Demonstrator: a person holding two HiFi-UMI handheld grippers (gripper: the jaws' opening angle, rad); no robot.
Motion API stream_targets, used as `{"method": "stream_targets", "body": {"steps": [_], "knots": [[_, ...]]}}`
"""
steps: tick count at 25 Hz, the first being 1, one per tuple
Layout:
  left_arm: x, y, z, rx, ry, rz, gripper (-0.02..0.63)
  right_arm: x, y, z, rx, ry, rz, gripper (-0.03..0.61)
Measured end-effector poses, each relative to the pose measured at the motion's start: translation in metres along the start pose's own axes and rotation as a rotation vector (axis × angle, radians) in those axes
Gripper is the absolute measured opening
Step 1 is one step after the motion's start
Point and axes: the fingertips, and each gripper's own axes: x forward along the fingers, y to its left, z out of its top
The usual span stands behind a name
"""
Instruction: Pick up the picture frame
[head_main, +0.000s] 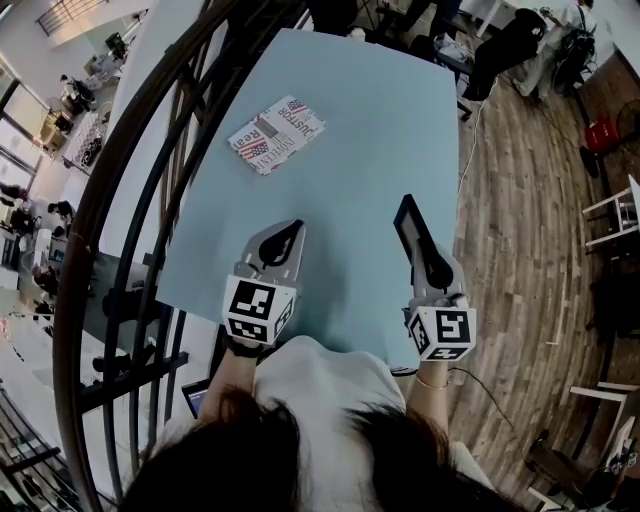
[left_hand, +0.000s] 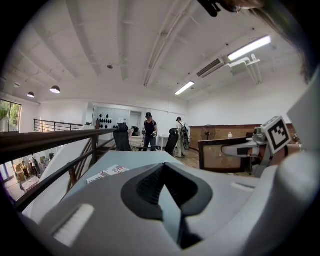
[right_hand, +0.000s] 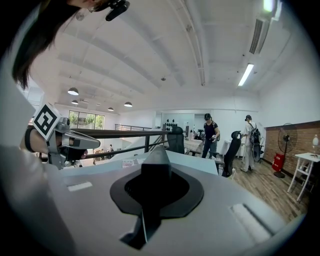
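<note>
A pale blue table (head_main: 380, 120) fills the middle of the head view, with wood floor beyond its right edge. We judge that edge the chief hazard; the picture frame (head_main: 409, 228) stands over the table's near right corner, and if it slipped it could fall past the table to the floor.

The frame is a thin flat rectangle, held upright on edge. The left gripper view shows a dark border round a brownish panel; from above we see only its narrow dark top. We cannot tell whether its lower edge is clear of the table.

The right hand-held gripper (head_main: 428, 262) pinches the frame at one end, its jaws nearly together on the thin border. We think a grip so far from the middle could let the frame swing or twist out if the hand jerks; the smooth border may also slide between the pads.

The left hand-held gripper (head_main: 284, 240) hovers over the table's near left part, its jaws pressed together on nothing; it gives the frame no support.

A printed leaflet (head_main: 277, 134) with flag patterns lies flat toward the table's far left.
</note>
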Motion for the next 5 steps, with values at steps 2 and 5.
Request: {"method": "stream_targets", "body": {"steps": [2,5], "knots": [[-0.0004,0.0005,0.0003,-0.001,-0.002,0.001,0.057,-0.0001,-0.0008,-0.0009,0.002,0.002,-0.003,0.011],[-0.0014,0.0011,0.0001,-0.002,-0.001,0.004,0.057,-0.0007,-0.0021,-0.003,0.005,0.008,-0.008,0.012]]}}
